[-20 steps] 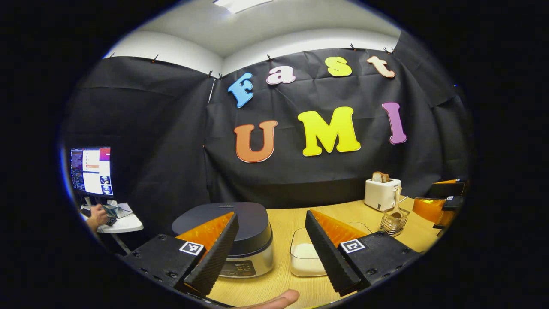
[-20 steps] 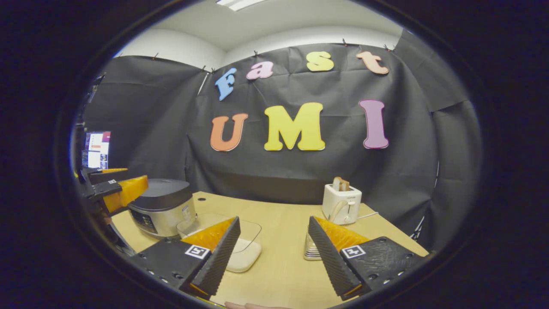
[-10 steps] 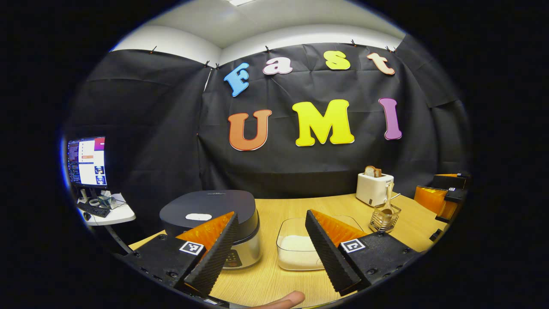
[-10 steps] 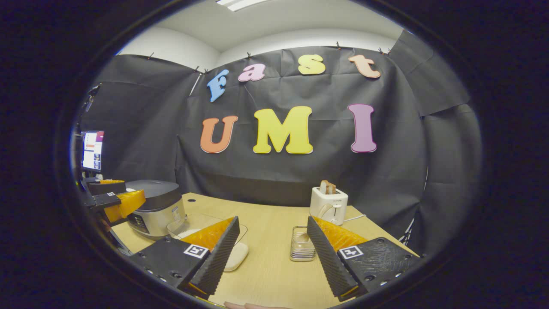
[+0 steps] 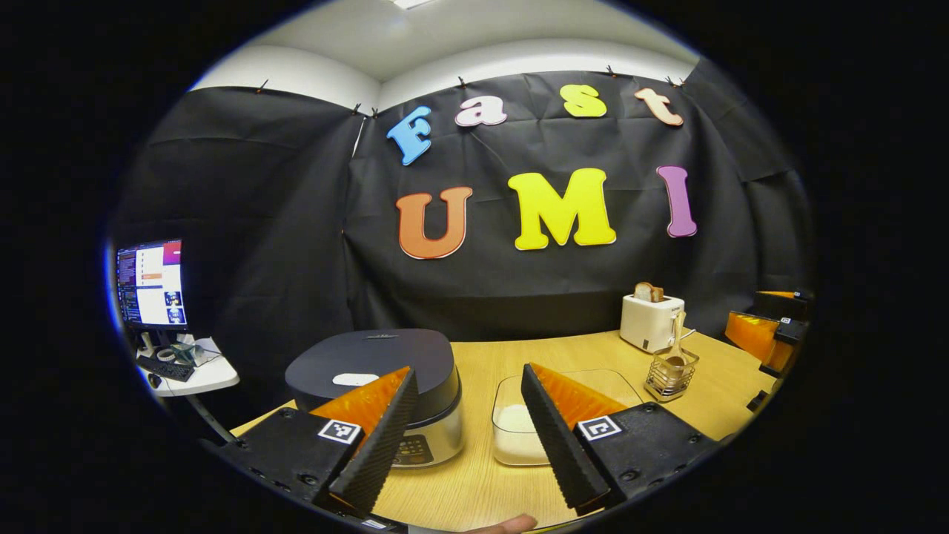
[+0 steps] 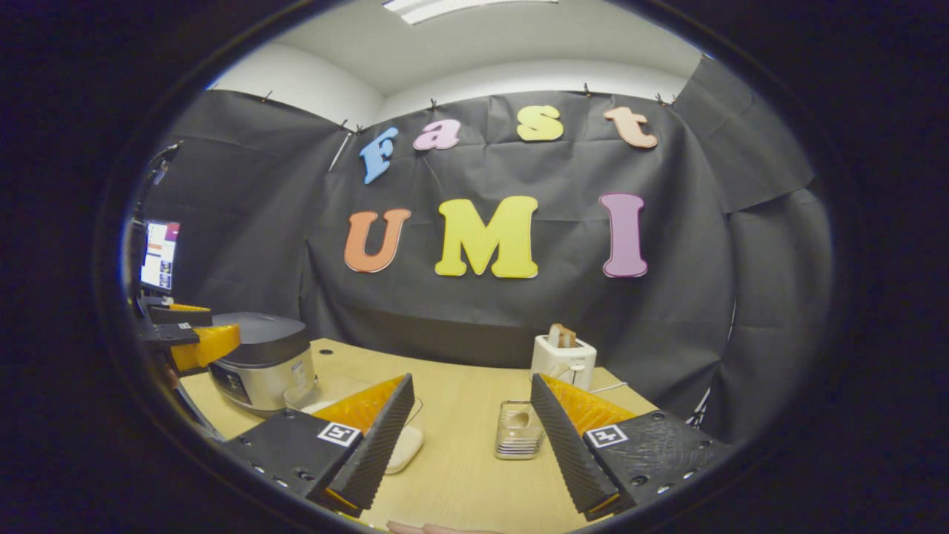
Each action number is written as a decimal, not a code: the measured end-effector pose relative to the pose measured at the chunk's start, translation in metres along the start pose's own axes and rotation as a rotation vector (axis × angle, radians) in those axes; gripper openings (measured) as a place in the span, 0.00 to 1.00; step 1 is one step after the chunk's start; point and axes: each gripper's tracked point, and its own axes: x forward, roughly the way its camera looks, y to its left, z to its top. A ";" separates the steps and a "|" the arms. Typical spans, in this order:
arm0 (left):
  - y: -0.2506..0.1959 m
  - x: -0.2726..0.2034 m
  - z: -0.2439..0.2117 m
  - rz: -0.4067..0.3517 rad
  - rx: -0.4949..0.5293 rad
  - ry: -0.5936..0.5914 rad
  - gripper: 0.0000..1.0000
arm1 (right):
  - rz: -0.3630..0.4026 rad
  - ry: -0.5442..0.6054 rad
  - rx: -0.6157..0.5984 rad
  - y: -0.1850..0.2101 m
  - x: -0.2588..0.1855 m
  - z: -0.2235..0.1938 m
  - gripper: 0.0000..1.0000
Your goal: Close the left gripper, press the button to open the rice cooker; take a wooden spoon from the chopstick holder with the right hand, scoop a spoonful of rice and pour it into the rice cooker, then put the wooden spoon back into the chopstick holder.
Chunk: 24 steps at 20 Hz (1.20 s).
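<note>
Dark-lidded, silver-bodied rice cooker (image 5: 385, 393) sits at the left end of the light wooden bench (image 5: 482, 475), lid shut, control panel facing the near edge. Clear rectangular container of white rice (image 5: 519, 430) is just beside it on the right. Open bench runs between that container and the wire chopstick holder (image 5: 671, 374). Wooden spoon (image 5: 676, 348) stands in the holder, long axis near upright, handle up. White toaster with bread (image 5: 651, 320) is behind the holder, near the back wall. Left gripper (image 5: 463, 437) hangs above the near edge, jaws wide apart, nothing between them. Right gripper (image 6: 471, 437) likewise spread and empty, in front of the holder (image 6: 519, 430). Monitor on a side table (image 5: 152, 285) stands off-bench left.
</note>
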 end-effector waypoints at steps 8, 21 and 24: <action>0.068 0.022 -0.007 0.083 -0.060 0.091 0.55 | -0.038 0.027 0.013 -0.016 0.004 -0.004 0.94; 0.106 0.059 -0.031 0.075 -0.052 0.348 0.03 | -0.051 0.021 0.033 -0.030 0.003 0.000 0.94; 0.115 0.059 -0.039 0.084 -0.065 0.382 0.03 | -0.053 0.024 0.035 -0.033 0.003 0.000 0.94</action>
